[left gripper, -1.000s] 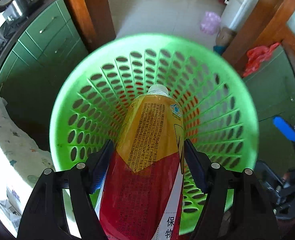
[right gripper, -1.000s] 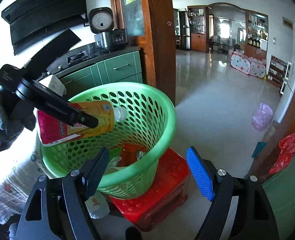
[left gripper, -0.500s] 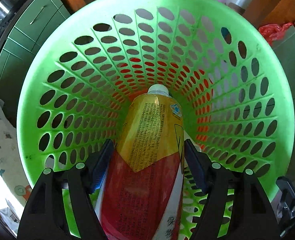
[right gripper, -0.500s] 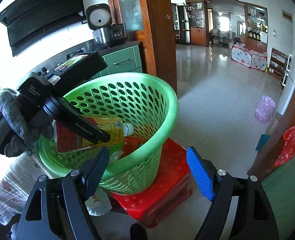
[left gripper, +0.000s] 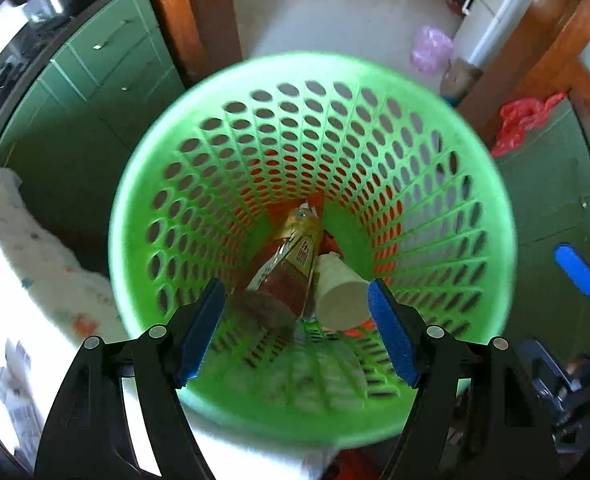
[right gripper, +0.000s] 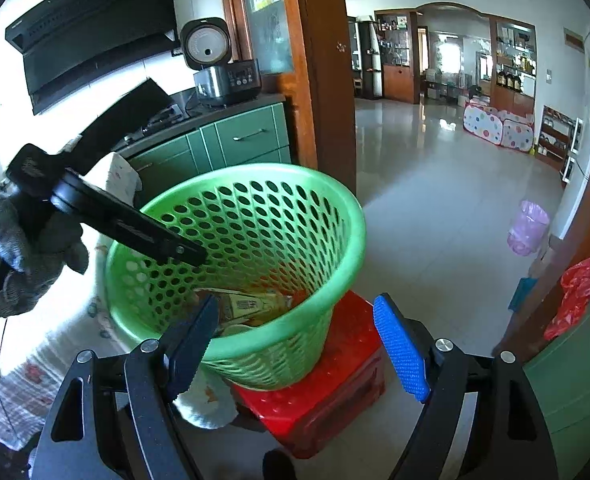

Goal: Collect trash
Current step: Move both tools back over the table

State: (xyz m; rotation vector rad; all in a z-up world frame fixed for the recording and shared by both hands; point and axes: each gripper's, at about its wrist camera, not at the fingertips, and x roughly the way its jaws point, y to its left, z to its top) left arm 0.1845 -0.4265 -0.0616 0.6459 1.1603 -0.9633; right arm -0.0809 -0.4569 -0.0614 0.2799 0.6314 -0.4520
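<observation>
A green perforated waste basket stands on a red plastic stool. A yellow and red drink bottle lies at its bottom beside a white paper cup and other scraps. My left gripper is open and empty, held above the basket mouth; its finger also shows in the right wrist view. My right gripper is open and empty, in front of the basket.
Green kitchen cabinets with a rice cooker stand behind the basket. A wooden door frame is next to it. A patterned cloth lies at the left. A pink bag and a red bag are at the right.
My left gripper has opened and let go of the bottle, which has dropped to the basket bottom. The left gripper has risen above the rim. The right gripper has barely moved.
</observation>
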